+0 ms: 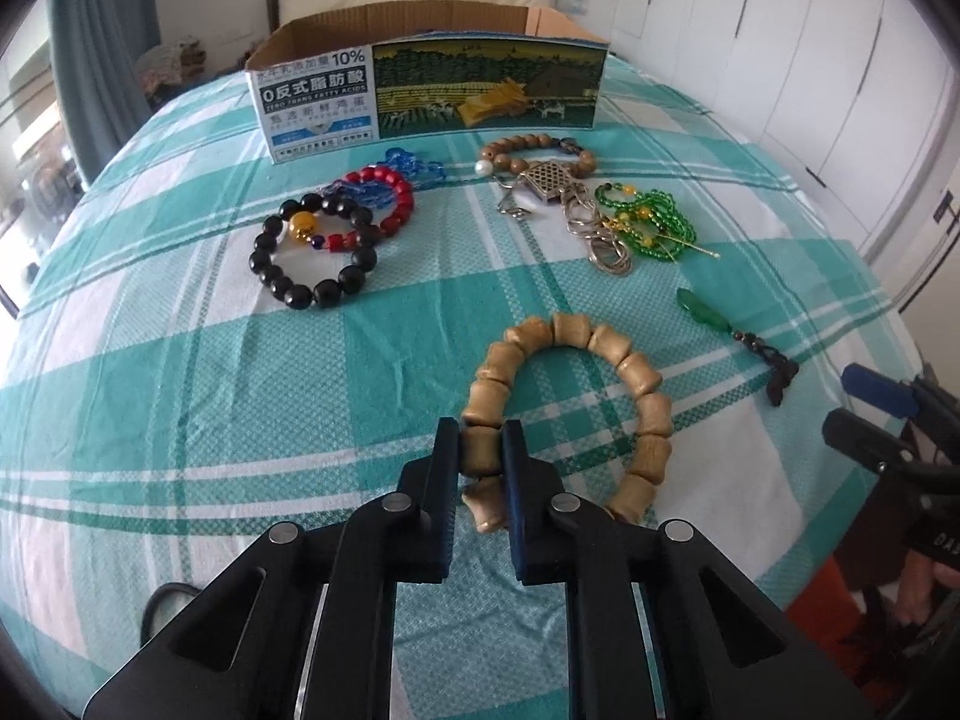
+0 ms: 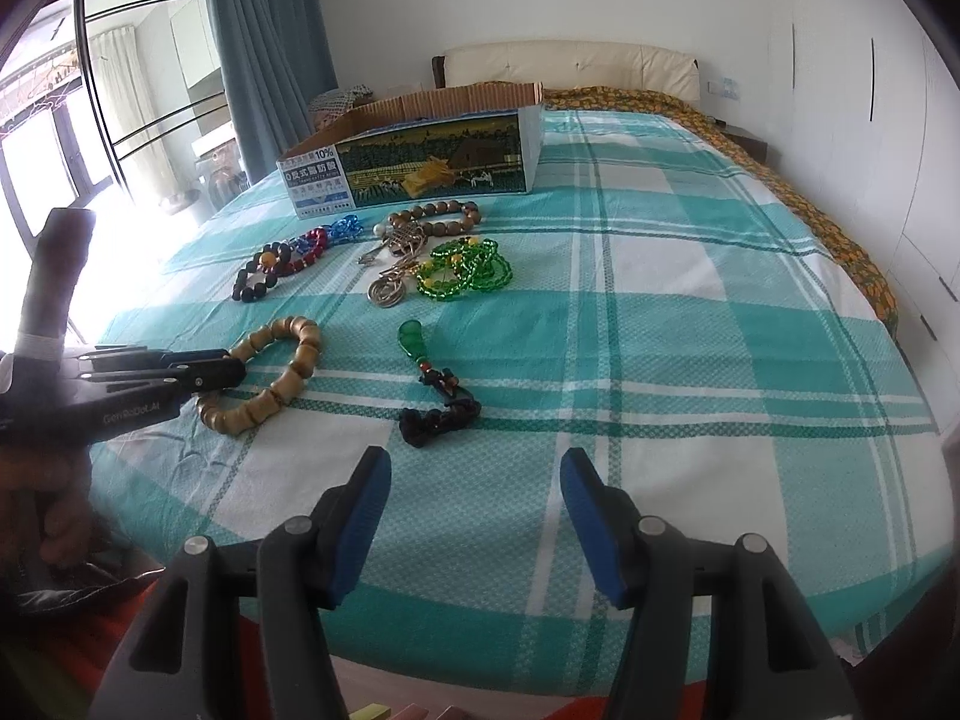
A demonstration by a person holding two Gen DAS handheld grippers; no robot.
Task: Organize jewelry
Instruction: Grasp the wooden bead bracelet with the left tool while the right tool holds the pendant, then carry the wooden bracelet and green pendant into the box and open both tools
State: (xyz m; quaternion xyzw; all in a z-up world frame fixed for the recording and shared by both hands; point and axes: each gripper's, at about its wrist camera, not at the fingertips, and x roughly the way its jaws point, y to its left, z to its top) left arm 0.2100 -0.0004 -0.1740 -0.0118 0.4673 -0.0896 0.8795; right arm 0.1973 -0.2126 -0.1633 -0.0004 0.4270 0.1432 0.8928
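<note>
The left gripper (image 1: 482,450) is clamped on one bead of the pale wooden barrel-bead bracelet (image 1: 600,396), which lies on the teal-and-white checked bedspread (image 1: 180,360) near the bed's front edge. The right gripper (image 2: 474,516) hangs apart and empty, just short of the green glass pendant on its dark knotted cord (image 2: 432,378).

The risk, as I judge it, is the narrow hold — a single smooth bead between the pads could twist or slip as the loop swings up, and the open printed cardboard box (image 1: 432,90) is well apart. The left wrist view shows the pads pressing the bead; the right wrist view shows the bracelet's whole loop flat on the cloth — and a person's hand (image 2: 42,480) behind the tool.
</note>
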